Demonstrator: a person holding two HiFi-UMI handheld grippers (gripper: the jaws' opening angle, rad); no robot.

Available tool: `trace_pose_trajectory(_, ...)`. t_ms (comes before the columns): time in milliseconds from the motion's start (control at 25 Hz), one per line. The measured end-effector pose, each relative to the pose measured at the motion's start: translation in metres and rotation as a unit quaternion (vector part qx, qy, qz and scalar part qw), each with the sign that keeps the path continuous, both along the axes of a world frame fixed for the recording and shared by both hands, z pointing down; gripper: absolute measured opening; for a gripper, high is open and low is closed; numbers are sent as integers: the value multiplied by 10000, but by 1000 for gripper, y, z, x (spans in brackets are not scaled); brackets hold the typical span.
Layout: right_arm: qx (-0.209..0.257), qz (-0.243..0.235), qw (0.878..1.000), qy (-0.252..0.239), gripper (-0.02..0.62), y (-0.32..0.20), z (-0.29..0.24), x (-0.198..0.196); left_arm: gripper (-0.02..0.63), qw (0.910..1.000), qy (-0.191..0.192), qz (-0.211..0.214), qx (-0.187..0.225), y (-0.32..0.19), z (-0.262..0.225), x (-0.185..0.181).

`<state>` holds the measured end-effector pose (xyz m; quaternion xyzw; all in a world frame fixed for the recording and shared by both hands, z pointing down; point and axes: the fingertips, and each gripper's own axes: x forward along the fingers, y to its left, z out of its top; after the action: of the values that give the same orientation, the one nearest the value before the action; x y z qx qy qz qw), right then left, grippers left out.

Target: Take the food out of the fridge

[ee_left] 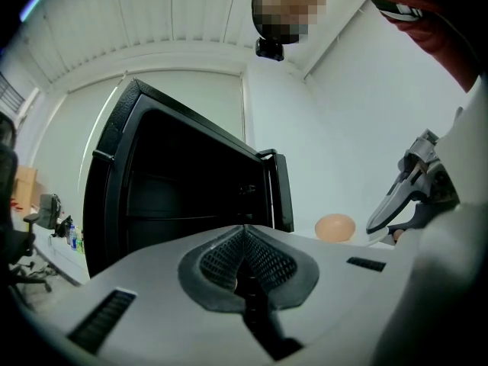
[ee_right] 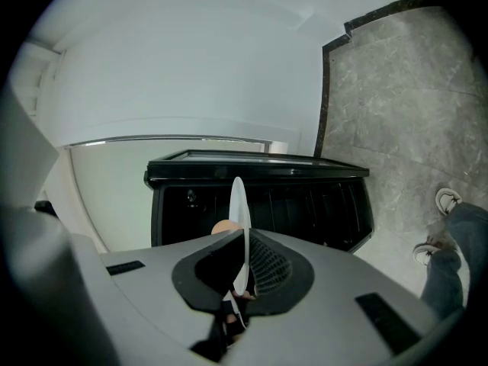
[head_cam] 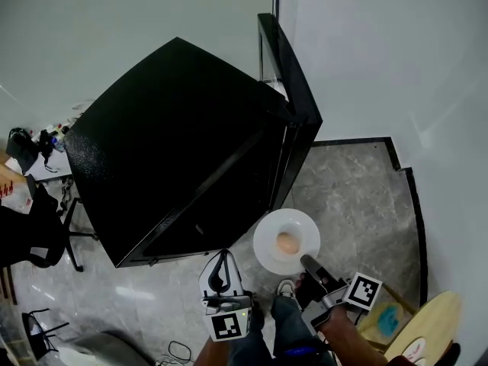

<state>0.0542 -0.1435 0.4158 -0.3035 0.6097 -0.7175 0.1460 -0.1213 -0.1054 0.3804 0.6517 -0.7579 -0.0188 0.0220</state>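
Note:
A black fridge (head_cam: 183, 151) stands below me with its door (head_cam: 293, 90) swung open; its dark inside shows in the left gripper view (ee_left: 191, 189) and the right gripper view (ee_right: 259, 197). My right gripper (head_cam: 310, 265) is shut on the rim of a white plate (head_cam: 286, 239), held in front of the fridge. A round tan piece of food (head_cam: 287, 242) lies on the plate. In the right gripper view the plate (ee_right: 239, 204) stands edge-on between the pads (ee_right: 263, 261). My left gripper (head_cam: 222, 271) is shut with nothing in it, its pads (ee_left: 263, 261) closed together; the food (ee_left: 335, 226) shows to its right.
A black office chair (head_cam: 30, 235) and a cluttered desk (head_cam: 38, 143) are at the left. A round wooden top (head_cam: 427, 326) sits at the bottom right. The person's legs and shoes (head_cam: 286, 288) are between the grippers. White walls with dark skirting (head_cam: 358, 140) close in behind.

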Motion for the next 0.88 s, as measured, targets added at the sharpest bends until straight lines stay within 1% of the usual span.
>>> trace_pose_trajectory(280, 41, -100, 9999, -19, 29, 13, -35, 1, 14, 10000, 9, -24, 53, 9, -34, -2)
trace_pose_trajectory(320, 41, -124, 9999, -25, 29, 15, -40, 1, 14, 10000, -37, -9, 59, 11, -39, -2)
trace_pose_trajectory(400, 33, -143, 9999, -48, 29, 19, -51, 3, 14, 9996, -248, 85, 80, 13, -50, -2)
trace_pose_trajectory(440, 45, -136, 9999, -61, 29, 20, -57, 5, 14, 9996, -244, 88, 109, 13, -56, -2)
trace_pose_trajectory(520, 94, -109, 9999, -85, 29, 22, -69, 9, 14, 9998, -21, 2, 178, 16, -68, -2)
trace_pose_trajectory(560, 110, -96, 9999, -93, 29, 24, -74, 11, 14, 9998, -16, 2, 203, 19, -74, -1)
trace_pose_trajectory(680, 139, -81, 9998, -117, 29, 29, -91, 15, 14, 9988, -422, 155, 197, 28, -87, 2)
trace_pose_trajectory(720, 160, -87, 9997, -135, 29, 30, -97, 16, 14, 9988, -427, 156, 172, 29, -91, 3)
trace_pose_trajectory(800, 184, -91, 9997, -150, 29, 34, -107, 20, 14, 9994, -297, 103, 172, 32, -98, 4)
trace_pose_trajectory(880, 210, -93, 9997, -113, 29, 39, -115, 25, 14, 9991, -363, 133, 147, 34, -104, 4)
